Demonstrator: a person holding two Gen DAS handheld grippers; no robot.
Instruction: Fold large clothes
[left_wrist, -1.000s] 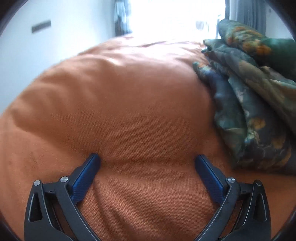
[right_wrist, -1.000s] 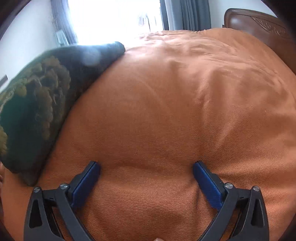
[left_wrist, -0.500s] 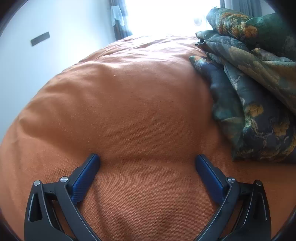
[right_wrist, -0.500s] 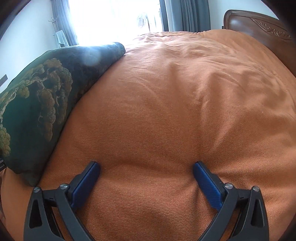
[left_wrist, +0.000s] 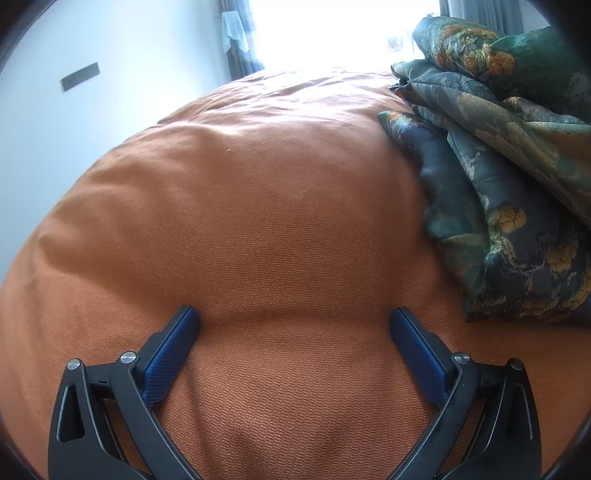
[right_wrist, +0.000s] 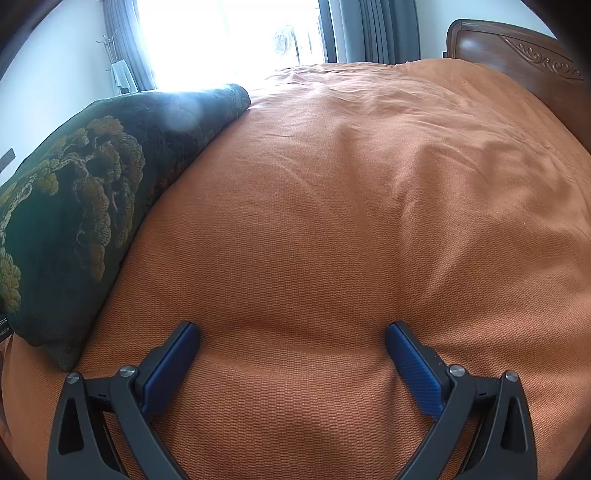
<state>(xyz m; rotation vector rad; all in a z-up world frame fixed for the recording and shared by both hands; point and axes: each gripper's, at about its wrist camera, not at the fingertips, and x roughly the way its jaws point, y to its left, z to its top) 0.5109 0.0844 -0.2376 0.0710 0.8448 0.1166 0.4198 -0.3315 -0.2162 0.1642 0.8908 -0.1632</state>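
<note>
1. The garment (left_wrist: 509, 206), dark green with a gold floral print, lies bunched and part-folded on the bed (left_wrist: 258, 206). It sits on the right in the left wrist view and on the left in the right wrist view (right_wrist: 70, 218), so it lies between the two tools.
2. Its layers are heaped and uneven, with a loose corner drooping toward the bed's near edge. I judge the folding unfinished, or a fresh start needed.
3. The left tool (left_wrist: 295, 325) has its fingers wide apart, holding nothing, low over the orange cover just beside the heap's near corner.
4. The right tool (right_wrist: 291, 332) is likewise spread and empty, low over bare cover on the heap's other side.
5. Flanking the heap this way probably readies each tool to take an edge.
6. Beyond lie a bright window (right_wrist: 229, 33), curtains (right_wrist: 369, 29), a wooden headboard (right_wrist: 517, 51) at the bed's far right corner and a white wall (left_wrist: 110, 74).
7. Nothing blocks either tool; the soft, rumpled cover could get pinched along with the cloth.
</note>
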